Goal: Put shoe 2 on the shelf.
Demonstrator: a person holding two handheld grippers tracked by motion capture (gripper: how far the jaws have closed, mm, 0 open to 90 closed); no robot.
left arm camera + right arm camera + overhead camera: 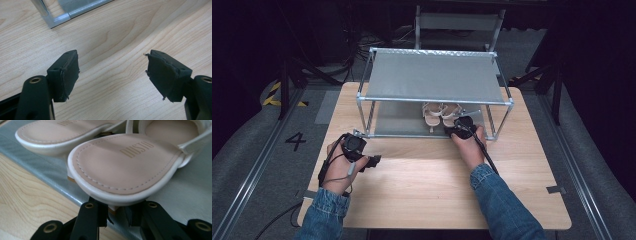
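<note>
Wooden tabletop [427,180]: left gripper [112,72] fingers wide apart, empty; right gripper [116,213] fingers clamp the sandal [125,167] heel between them. Shallow grip may slip.

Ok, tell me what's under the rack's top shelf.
Under the top shelf a pair of pale sandals sits on the lower shelf, the right tongs at the nearer one's heel. The top shelf covers the lower shelf's back part.

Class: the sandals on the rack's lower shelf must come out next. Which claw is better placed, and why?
Right. The right claw is already at the nearer sandal, jaws closed on its heel. The left claw is open over bare table, outside the rack.
</note>
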